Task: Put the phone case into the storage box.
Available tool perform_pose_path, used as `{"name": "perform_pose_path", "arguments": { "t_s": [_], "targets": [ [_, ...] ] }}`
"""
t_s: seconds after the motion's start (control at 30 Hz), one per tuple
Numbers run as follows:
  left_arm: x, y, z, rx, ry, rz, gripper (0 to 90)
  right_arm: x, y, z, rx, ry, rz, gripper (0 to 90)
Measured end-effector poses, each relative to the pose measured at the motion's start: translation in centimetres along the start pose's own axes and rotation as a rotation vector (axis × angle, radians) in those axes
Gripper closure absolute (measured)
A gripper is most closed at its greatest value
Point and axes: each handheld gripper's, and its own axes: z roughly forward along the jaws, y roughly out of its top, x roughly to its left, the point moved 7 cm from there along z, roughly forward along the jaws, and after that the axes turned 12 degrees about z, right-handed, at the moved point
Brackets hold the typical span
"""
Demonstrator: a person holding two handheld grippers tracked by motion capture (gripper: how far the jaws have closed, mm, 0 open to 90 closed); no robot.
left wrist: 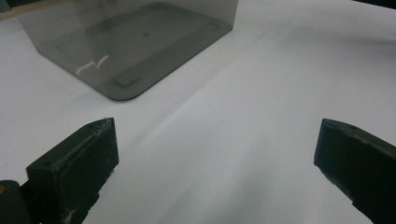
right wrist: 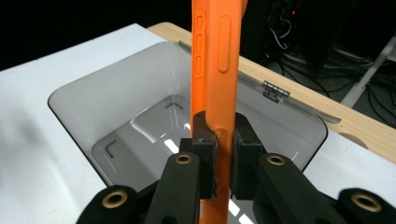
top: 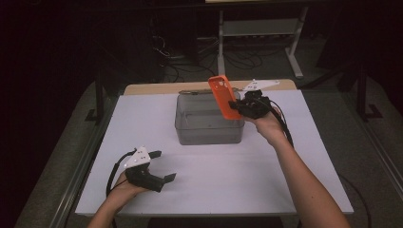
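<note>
Orange is what catches the eye: a phone case (top: 223, 96) pinched edge-on in the right gripper (top: 236, 106), held upright and a little tilted over the right end of the smoky grey box (top: 209, 124) that sits open on the white table (top: 266, 175). In the right gripper view the jaws are clamped tight on the lower part of the phone case (right wrist: 216, 60), and the box (right wrist: 74, 100) lies below and beyond it, its floor bare as far as I can see, its lid hinge (right wrist: 275, 89) along the far rim.

The left gripper (top: 160, 167) rests well short of the box, near the front left of the table, jaws spread wide with nothing between them; its own view looks across bare table toward the box's near corner (left wrist: 126, 88).

The risk, I'd say, is in the grip and the height. The case is held by a narrow bite low down, so most of it stands free above the jaws; a quick tilt could let it pivot or slip. Let go from here, it might clip the box's right wall and tumble outside onto the table. Nothing steadies the box either, so a knock from the case could shove it.
</note>
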Motion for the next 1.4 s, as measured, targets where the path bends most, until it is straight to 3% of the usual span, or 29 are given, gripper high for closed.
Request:
{"name": "perform_pose_path", "arguments": {
  "t_s": [1.13,1.4],
  "targets": [
    [-0.1,0.1,0.0,-0.004,-0.005,-0.002,0.0,0.3,0.2,2.6,0.325,-0.073,-0.014,81.6],
    [-0.1,0.2,0.4,-0.016,-0.005,0.024,0.0,0.4,0.5,3.1,0.375,-0.086,-0.027,81.5]
  ]
}}
